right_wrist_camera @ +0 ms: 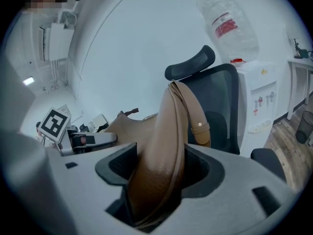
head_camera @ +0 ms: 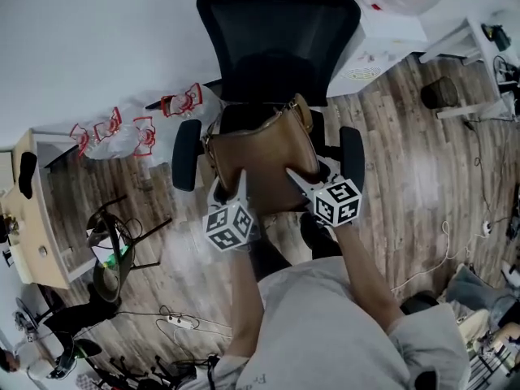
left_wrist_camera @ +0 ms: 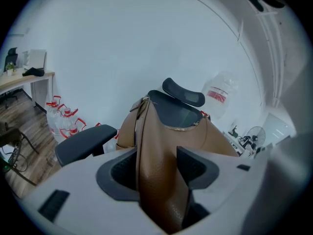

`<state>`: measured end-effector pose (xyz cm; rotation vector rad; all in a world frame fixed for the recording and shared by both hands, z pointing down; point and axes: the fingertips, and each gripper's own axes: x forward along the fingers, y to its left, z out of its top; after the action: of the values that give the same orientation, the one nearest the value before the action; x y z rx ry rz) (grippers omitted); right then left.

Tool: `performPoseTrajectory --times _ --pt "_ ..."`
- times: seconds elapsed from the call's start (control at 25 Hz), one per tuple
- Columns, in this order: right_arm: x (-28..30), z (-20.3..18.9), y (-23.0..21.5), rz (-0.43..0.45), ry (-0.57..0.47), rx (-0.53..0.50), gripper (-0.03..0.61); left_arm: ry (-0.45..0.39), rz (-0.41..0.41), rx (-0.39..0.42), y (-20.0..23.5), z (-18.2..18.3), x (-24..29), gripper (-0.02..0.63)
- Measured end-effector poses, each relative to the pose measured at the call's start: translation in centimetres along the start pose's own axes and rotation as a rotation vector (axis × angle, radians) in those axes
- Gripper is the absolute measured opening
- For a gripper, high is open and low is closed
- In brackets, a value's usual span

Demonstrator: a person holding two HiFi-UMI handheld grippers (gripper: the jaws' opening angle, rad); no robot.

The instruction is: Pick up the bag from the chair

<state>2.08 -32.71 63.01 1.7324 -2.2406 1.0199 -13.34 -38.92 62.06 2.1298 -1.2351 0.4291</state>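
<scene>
Head view: one tan soft-leather bag (head_camera: 264,153) lies over the seat of the one black mesh office chair (head_camera: 276,39), between its armrests. Two grippers are in play. The left gripper (head_camera: 231,185) and right gripper (head_camera: 311,175) each have their jaws clamped on a fold at the bag's near edge (the leather bunches, so it's supple). It's likely to sag when lifted. It looks fairly light and not slippery, so those two spread folds seem a fair hold.

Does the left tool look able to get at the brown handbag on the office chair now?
Yes, it seems so: the left tool is closed on a fold of the brown handbag, with nothing between them. The right tool grips it too.
</scene>
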Motion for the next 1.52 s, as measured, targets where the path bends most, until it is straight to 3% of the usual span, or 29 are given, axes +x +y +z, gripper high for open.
performPoseTrajectory --times 0.36,0.56,0.88,1.52 --pt "-2.6 3.7 2.8 0.066 -0.036 -0.054 0.261 -0.081 0.031 0.008 -1.9 3.7 -4.7 0.212" --pt "-3.3 5.8 4.3 0.098 -0.083 -0.054 0.256 -0.131 0.021 0.043 -2.5 6.5 -6.5 0.202" --pt "-5.8 9.7 5.9 0.142 -0.146 -0.135 0.251 -0.236 -0.005 0.045 -4.4 9.5 -9.3 0.19" --pt "-9.5 14.0 6.9 0.28 -0.203 -0.219 0.242 -0.39 0.042 0.045 -8.1 11.8 -14.1 0.164"
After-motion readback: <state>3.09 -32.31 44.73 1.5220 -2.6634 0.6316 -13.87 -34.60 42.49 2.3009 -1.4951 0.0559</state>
